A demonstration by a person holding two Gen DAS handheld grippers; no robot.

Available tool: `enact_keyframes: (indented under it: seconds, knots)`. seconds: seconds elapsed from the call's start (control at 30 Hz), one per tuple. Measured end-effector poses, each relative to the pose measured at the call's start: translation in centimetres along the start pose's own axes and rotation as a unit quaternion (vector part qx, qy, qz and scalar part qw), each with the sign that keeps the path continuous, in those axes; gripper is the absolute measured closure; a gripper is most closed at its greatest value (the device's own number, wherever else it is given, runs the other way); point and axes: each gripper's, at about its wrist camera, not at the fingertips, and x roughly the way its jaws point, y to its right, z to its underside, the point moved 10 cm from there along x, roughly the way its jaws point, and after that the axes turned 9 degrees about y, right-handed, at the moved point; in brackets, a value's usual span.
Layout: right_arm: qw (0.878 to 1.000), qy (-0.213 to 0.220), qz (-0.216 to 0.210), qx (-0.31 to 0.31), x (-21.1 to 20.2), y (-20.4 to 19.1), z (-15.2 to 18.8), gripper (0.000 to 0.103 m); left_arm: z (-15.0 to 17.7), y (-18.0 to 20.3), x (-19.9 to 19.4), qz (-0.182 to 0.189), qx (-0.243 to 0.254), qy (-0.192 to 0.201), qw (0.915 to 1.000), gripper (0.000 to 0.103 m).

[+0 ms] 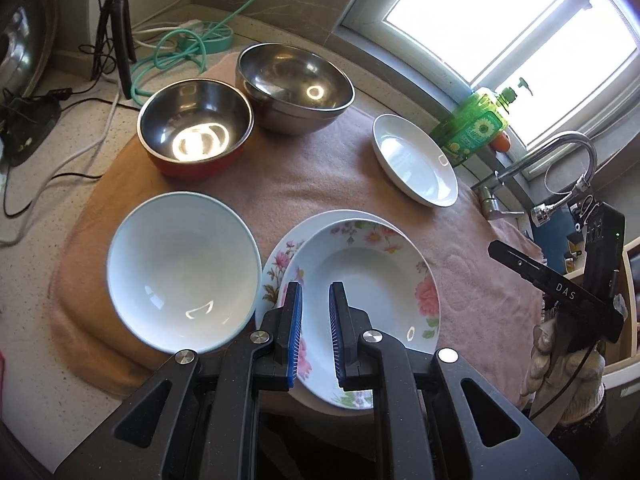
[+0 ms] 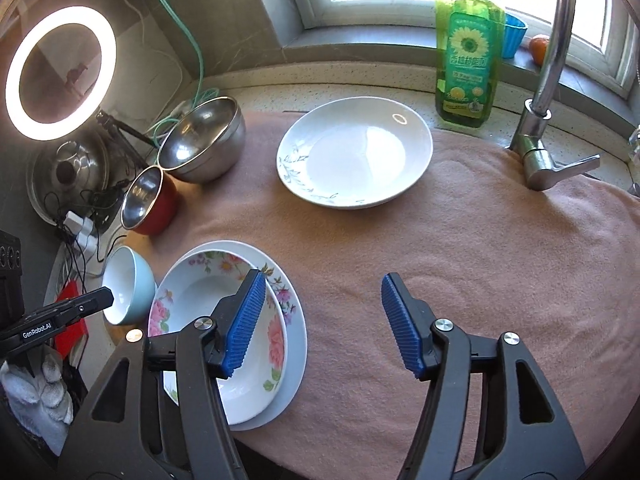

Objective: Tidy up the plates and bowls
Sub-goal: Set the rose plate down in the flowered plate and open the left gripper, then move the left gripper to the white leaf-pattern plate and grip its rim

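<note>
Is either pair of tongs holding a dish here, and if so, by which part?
Nothing is held. The left tongs are nearly shut with an empty gap above the floral plate; the right tongs stand open over the pink towel.

We see a floral deep plate (image 2: 240,344) nested on a wider floral plate (image 2: 294,344), a pale-blue bowl (image 1: 182,272) just beside, a white plate (image 2: 354,156) apart, and two steel bowls (image 1: 294,88), seemingly touching, one red-sided (image 1: 196,128).

Soup plate (image 2: 224,320) stacked in flat plate (image 2: 294,340) on towel (image 2: 460,280); bowl (image 2: 128,288) just left; metal bowls (image 2: 200,144) behind.
</note>
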Motion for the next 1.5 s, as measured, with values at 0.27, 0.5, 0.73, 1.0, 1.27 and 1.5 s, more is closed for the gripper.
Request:
enact_keyframes:
  seconds: [0.27,0.5,0.73,1.0,1.27,1.5]
  knots:
    - [0.998,0.033,0.028,0.039,-0.8,0.7,-1.5,0.039,-2.5,-0.2,1.0,0.032,0.043,-0.018,0.9984,0.091]
    - [0.996,0.020,0.052,0.065,-0.3,3.6,-2.3,0.038,-3.5,0.9,2.2,0.049,0.064,-0.036,0.9961,0.091]
    - [0.999,0.014,0.025,0.040,1.6,6.8,-5.2,0.038,-4.4,2.8,3.7,0.043,0.042,-0.024,0.9979,0.083]
    - [0.999,-0.016,-0.024,-0.014,5.2,9.6,-8.4,0.038,-4.7,6.1,7.0,0.020,-0.016,-0.001,0.9997,0.082]
    - [0.996,-0.047,-0.055,-0.060,10.8,9.5,-9.9,0.051,-5.4,8.3,11.7,-0.015,-0.059,-0.002,0.9982,0.082]
    - [0.995,-0.063,-0.068,-0.047,14.1,10.4,-10.5,0.064,-6.7,7.8,14.2,-0.044,-0.067,-0.012,0.9967,0.082]
